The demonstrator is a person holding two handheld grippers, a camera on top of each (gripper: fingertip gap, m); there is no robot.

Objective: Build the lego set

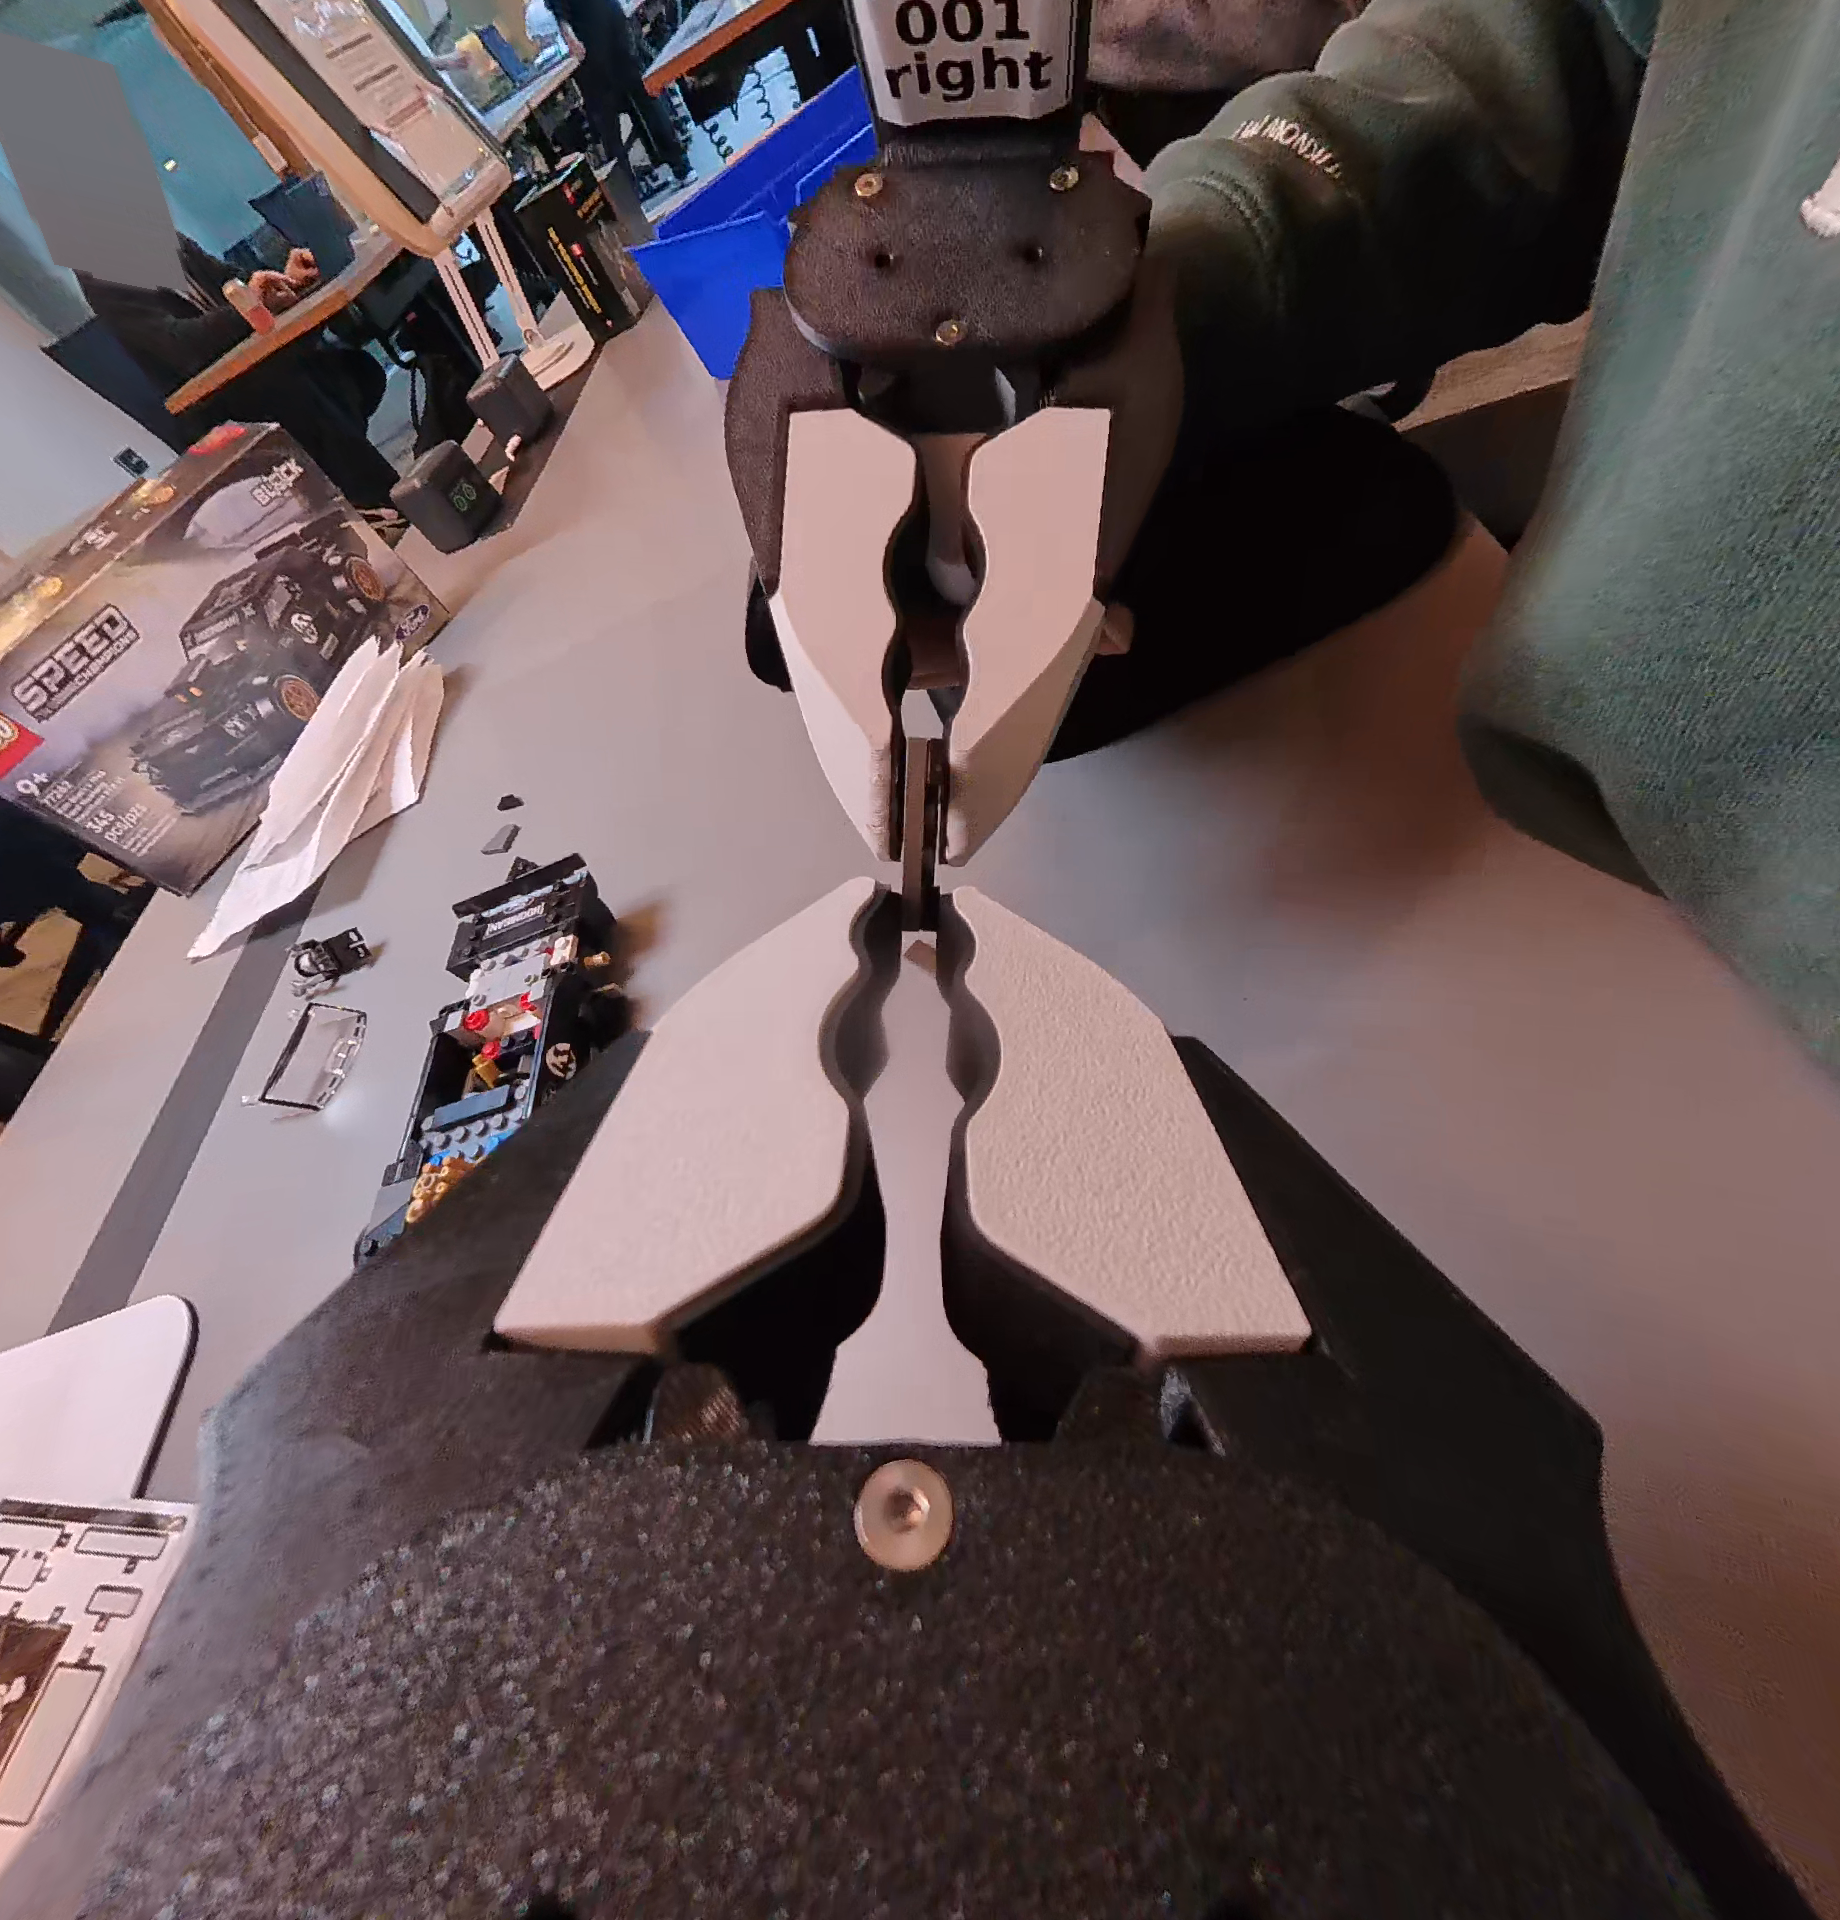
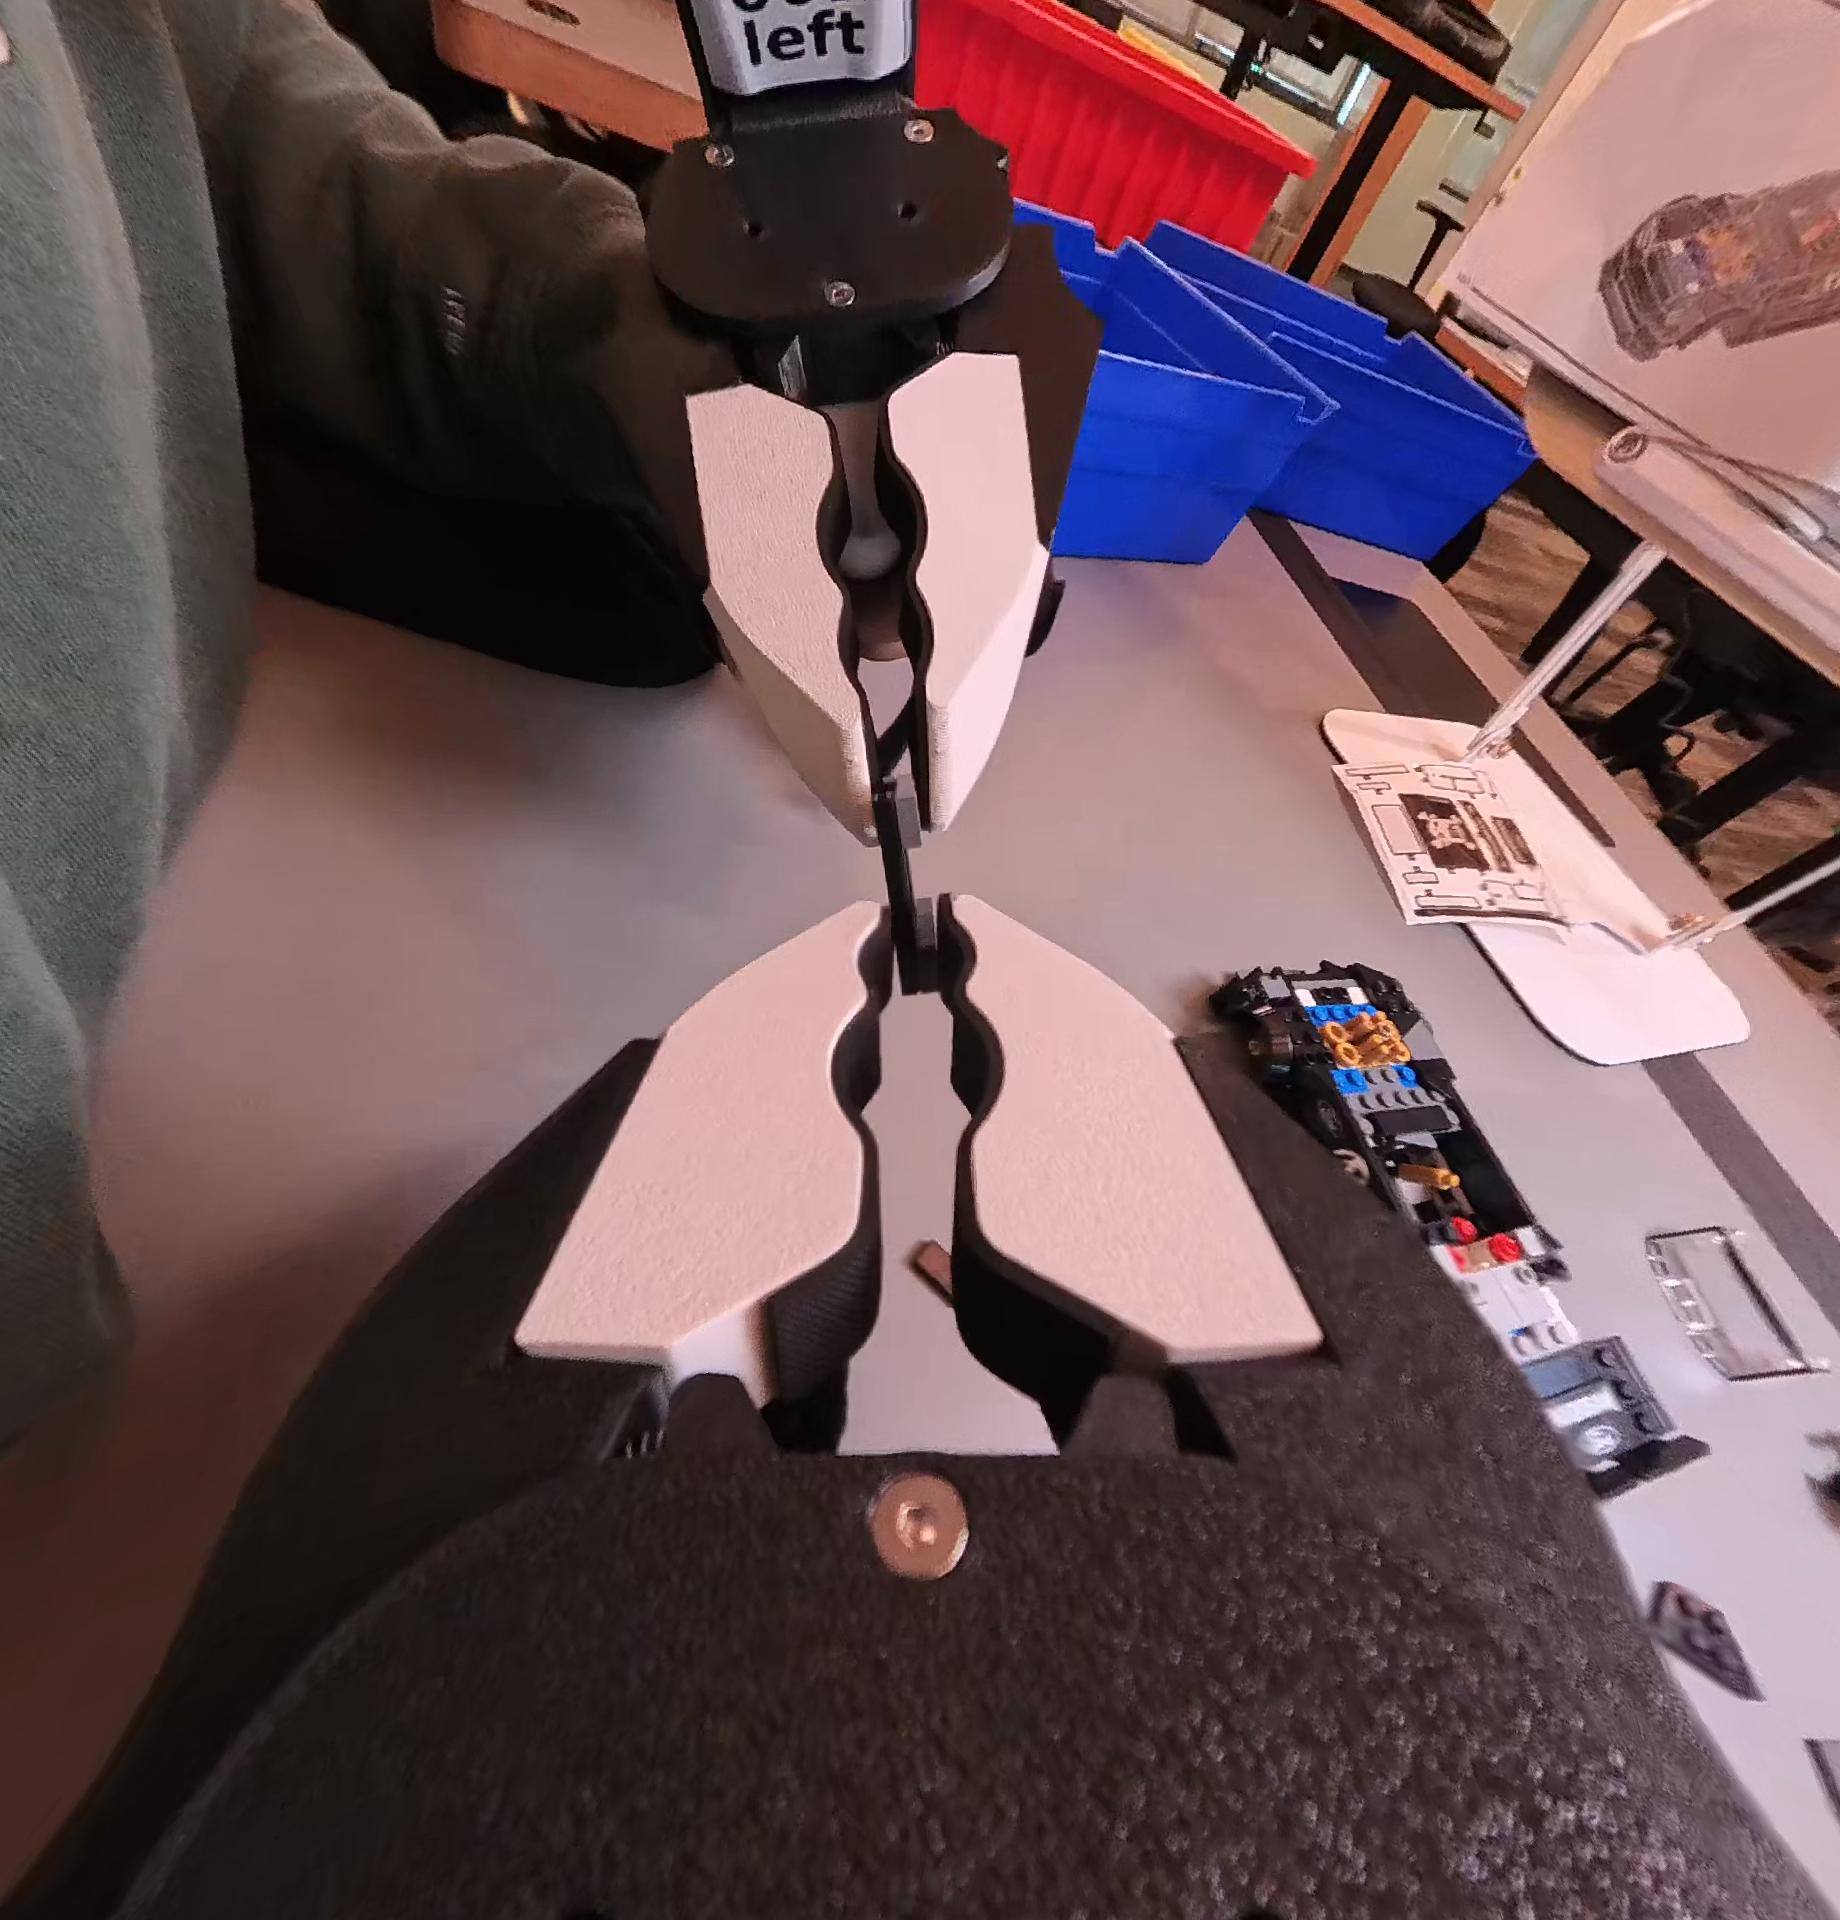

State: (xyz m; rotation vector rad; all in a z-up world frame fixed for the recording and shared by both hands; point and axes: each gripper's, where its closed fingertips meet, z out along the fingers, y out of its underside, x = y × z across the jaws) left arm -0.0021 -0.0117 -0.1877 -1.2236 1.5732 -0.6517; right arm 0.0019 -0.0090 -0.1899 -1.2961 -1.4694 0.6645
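My left gripper (image 1: 911, 914) and my right gripper (image 2: 916, 940) face each other tip to tip above the grey table (image 1: 1259, 935). Both are shut on the same thin black Lego piece (image 1: 919, 878), one at each end, and it stands on edge in the air between them (image 2: 901, 873). The right gripper (image 1: 921, 826) shows at the top of the left wrist view, and the left gripper (image 2: 895, 821) at the top of the right wrist view. The partly built black car (image 1: 500, 1049) lies on the table to the side (image 2: 1383, 1112).
The Lego box (image 1: 168, 665) and white paper bags (image 1: 344, 748) lie beyond the car. A clear windscreen part (image 2: 1726, 1309), loose dark pieces (image 2: 1705, 1652) and a sticker sheet (image 2: 1435, 852) lie near it. Blue bins (image 2: 1207, 447) stand at the table's end. A person's green sleeve (image 1: 1674, 520) is close. My two grippers' fingertips are within a few centimetres of each other. The partly built black car (image 1: 500, 1049) is about equally far from each gripper, around 20 cm. Seen from the right wrist view (image 2: 1449, 1224) as well.
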